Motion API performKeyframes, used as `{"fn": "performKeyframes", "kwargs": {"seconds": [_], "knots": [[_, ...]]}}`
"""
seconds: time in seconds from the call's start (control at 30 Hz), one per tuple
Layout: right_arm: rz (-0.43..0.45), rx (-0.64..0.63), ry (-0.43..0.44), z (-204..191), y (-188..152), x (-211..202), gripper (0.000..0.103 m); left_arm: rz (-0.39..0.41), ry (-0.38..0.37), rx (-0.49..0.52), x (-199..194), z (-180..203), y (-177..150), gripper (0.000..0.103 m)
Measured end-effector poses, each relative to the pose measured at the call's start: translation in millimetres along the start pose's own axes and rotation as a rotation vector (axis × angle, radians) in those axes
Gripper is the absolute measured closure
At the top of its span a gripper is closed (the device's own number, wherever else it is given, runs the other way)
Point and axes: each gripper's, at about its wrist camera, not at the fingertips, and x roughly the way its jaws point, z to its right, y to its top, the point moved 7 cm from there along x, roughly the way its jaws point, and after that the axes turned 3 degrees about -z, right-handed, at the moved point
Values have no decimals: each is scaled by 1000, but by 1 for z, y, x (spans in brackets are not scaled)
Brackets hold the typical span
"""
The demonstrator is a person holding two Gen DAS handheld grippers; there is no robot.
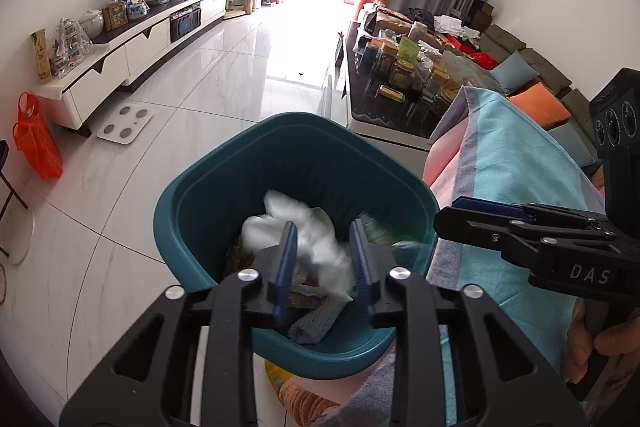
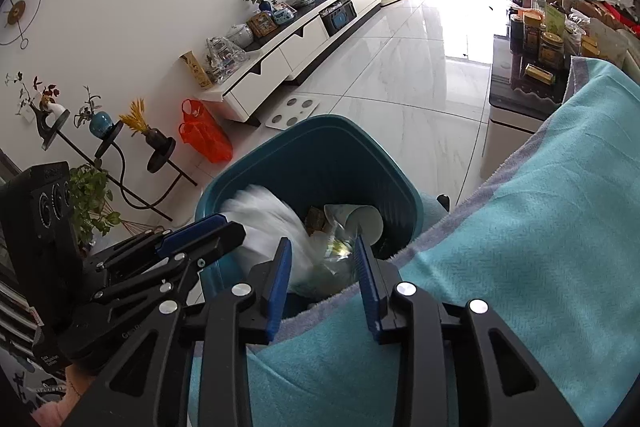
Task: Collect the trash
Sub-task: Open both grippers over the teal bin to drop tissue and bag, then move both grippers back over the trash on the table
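Closest to us is our left gripper (image 1: 324,259). Its two blue pads stand apart over the teal bin (image 1: 208,227) and press on nothing. The white crumpled paper (image 1: 304,239) shows between them, blurry, and lies loose inside the bin. We are not holding it.

Our right gripper (image 2: 323,269) is just beside the left one, over the near edge of the same bin. Its pads stand apart too, with nothing squeezed between them. Under it lies a blue towel (image 2: 520,227), which touches the side of the bin.

In the bin we also see a paper cup (image 2: 366,221) on its side, a shiny clear wrapper (image 2: 340,251) and a grey-blue scrap (image 1: 316,323) near the front wall.

Past the bin, on the white floor, lies a white scale (image 1: 126,125). An orange bag (image 1: 34,139) leans by the long white cabinet (image 1: 132,47). Far back, a dark table (image 1: 384,107) is full of jars.
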Motion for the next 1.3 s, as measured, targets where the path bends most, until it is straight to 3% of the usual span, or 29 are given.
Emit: {"fn": "performKeyframes", "kwargs": {"seconds": [0.17,0.33,0.6,0.77,0.97,1.2,1.3], "knots": [[17,17,15,6,0,-8,68,21,-1,6,-4,3,2,72],[66,12,25,9,-4,-34,62,90,-25,45,-32,17,3,61],[199,-23,-9,26,-25,-113,56,165,-157,139,-72,70,-2,49],[283,15,-81,57,-51,-167,55,162,-256,241,-81,131,-16,46],[385,117,-228,115,-94,-233,55,119,-363,362,-78,212,-38,46],[498,313,-435,201,-151,-308,54,74,-435,491,-72,289,-63,46],[511,414,-467,241,-170,-324,48,59,-460,526,-72,315,-74,46]]}}
